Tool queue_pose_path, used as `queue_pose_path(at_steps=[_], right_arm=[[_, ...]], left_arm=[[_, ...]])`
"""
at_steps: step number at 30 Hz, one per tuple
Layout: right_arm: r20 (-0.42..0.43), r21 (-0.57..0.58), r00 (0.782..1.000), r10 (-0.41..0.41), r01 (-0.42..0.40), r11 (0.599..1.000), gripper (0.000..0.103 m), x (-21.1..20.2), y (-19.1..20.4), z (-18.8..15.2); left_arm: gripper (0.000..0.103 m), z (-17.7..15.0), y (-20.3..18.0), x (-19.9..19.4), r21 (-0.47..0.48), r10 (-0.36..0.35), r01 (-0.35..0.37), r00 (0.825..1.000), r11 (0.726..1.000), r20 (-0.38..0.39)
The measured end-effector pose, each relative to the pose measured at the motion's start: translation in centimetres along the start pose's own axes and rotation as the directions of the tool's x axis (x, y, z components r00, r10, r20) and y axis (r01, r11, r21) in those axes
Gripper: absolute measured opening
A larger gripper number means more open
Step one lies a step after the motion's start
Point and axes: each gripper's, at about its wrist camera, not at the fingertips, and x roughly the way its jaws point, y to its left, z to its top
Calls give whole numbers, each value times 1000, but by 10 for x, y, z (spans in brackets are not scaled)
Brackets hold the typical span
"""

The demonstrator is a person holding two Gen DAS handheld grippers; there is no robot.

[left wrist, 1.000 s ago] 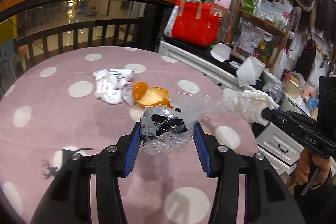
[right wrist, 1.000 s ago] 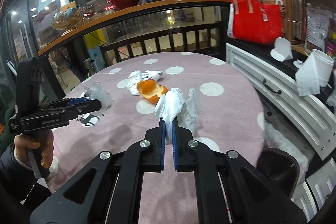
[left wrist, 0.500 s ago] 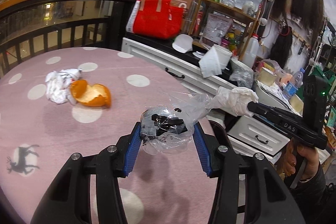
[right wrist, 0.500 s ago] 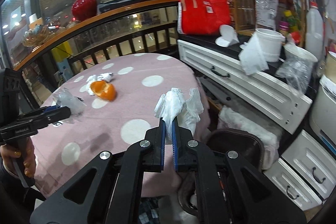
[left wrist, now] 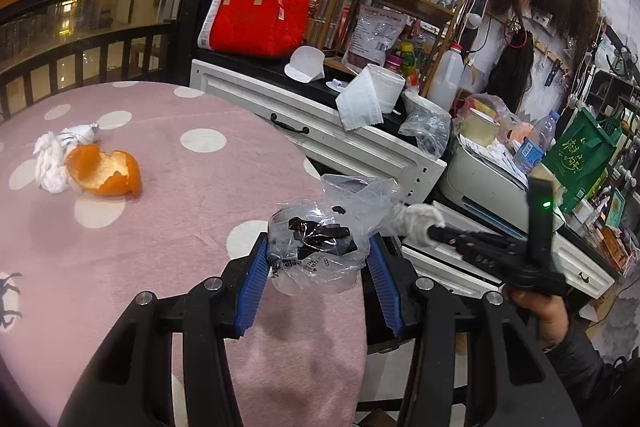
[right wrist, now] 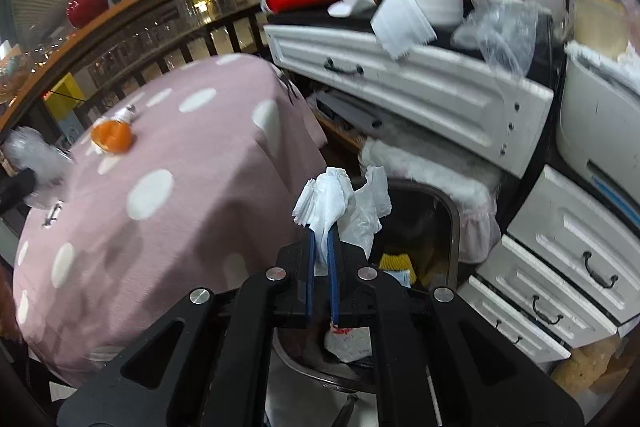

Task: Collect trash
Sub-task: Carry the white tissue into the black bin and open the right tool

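Note:
My left gripper (left wrist: 318,243) is shut on a crumpled clear plastic bag (left wrist: 316,247) with black scraps inside, above the right edge of the pink dotted table (left wrist: 180,227). An orange peel (left wrist: 108,171) and a crumpled white tissue (left wrist: 50,163) lie together on the table at the left. My right gripper (right wrist: 320,233) is shut on a wad of white tissue (right wrist: 340,199), past the table edge and above a dark bin (right wrist: 452,203) on the floor. In the left wrist view the right gripper (left wrist: 434,229) shows at the right, held by a hand (left wrist: 536,311).
The bin holds a yellow item (right wrist: 394,263) and a white wrapper (right wrist: 348,341). White drawer cabinets (right wrist: 420,95) stand close behind the bin, cluttered with a red bag (left wrist: 256,15), a paper roll (left wrist: 372,95) and bottles. A dark railing (left wrist: 80,47) runs behind the table.
Both grippers swung right, away from the table's middle. The right one went past the table edge and down over the bin, tissue still gripped. The left one reached the table's right edge, still holding its bag.

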Motion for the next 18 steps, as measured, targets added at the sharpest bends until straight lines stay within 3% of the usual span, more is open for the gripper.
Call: queue_pose_path(at_steps=[7,14,16,18], right_arm=[[-131,57,991,-15,22,998,7,56,-24,-25],[-194,102,981,-6,26,994,8,85,-34,-46],[-211,111,977,-16,41,993,16,90,-37,-49],[-213,139,977,-6,37,990,42,89,-41,-50]], left_arm=[[48,-6,-9,6,4,-9,9,1000,1000,-15],[48,-8,-16,16,5,-28,28,999,1000,-36],[48,-8,-19,19,8,-35,35,999,999,-40],[48,-8,-23,22,15,-44,44,998,999,-45]])
